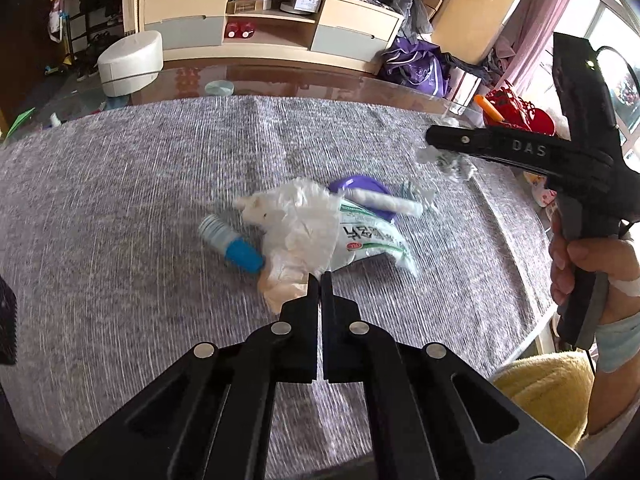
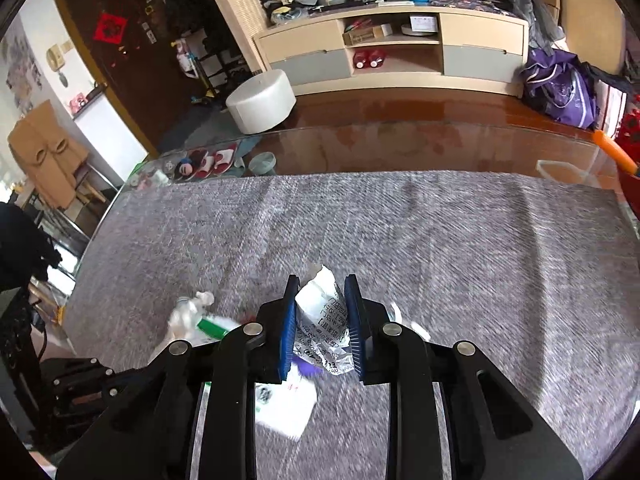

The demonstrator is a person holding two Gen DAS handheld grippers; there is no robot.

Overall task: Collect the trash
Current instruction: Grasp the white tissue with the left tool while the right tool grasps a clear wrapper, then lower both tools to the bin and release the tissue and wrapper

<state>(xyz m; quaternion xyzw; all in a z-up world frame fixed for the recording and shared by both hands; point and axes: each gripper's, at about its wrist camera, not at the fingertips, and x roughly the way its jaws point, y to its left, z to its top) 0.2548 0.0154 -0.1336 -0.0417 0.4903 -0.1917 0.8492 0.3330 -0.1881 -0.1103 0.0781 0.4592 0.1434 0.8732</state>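
Right fingers [image 2: 322, 316] around seemingly crumpled wrapper [image 2: 320, 328]

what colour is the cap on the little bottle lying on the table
Blue; the bottle's cap shows best in the left wrist view.

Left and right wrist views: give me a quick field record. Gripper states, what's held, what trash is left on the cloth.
left gripper: shut, nothing between the fingers, hovering over the trash pile
right gripper: shut on crumpled printed wrapper, lifted off the cloth
surface: grey cloth over a glossy table
trash left: white plastic bag, blue-capped bottle lying on its side, green-printed packet, white roll, purple piece
image: motion blur in both views
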